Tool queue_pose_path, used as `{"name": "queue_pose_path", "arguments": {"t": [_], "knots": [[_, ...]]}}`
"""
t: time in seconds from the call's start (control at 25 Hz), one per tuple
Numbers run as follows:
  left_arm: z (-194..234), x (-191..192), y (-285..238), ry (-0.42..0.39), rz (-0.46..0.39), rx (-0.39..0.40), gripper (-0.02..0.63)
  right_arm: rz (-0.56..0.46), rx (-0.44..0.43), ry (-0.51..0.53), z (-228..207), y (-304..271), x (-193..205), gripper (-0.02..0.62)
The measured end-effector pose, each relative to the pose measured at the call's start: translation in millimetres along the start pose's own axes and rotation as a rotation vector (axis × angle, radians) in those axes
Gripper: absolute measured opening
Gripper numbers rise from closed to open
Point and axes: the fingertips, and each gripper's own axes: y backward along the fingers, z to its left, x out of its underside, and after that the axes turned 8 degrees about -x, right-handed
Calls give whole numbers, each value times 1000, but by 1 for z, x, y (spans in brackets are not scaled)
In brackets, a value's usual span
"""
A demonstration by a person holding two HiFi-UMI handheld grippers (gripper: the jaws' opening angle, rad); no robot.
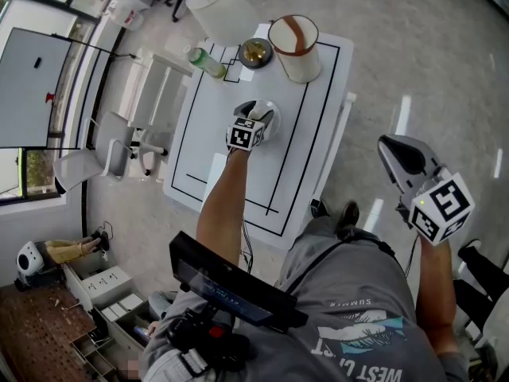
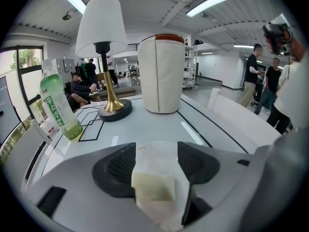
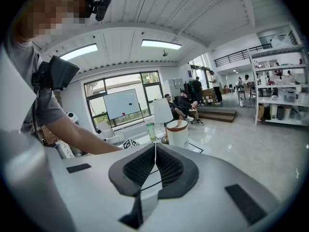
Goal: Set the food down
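Note:
The food [image 2: 153,185] is a pale yellow piece in a white paper wrapper. It sits clamped between the black pads of my left gripper [image 2: 155,161], low over the white table [image 2: 145,124]. In the head view my left gripper [image 1: 258,114] hangs over the middle of the table [image 1: 318,118], and its body hides the food. My right gripper [image 1: 394,153] is held off the table's right side, above the floor. In its own view the right gripper [image 3: 155,151] has its pads pressed together with nothing between them.
At the table's far end stand a white-shaded lamp [image 1: 219,6] on a gold and black base [image 2: 115,111], a green bottle [image 1: 207,62] and a white cylindrical container [image 1: 294,48] with an orange rim. White chairs [image 1: 151,94] flank the table's left side. People stand in the background.

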Motion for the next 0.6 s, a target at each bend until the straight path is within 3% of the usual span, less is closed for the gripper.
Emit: {"name": "queue_pose_path", "arguments": {"t": [0.6], "knots": [[9, -93, 69, 45, -249, -137, 261, -39, -78, 35, 15, 15, -8, 9]]}}
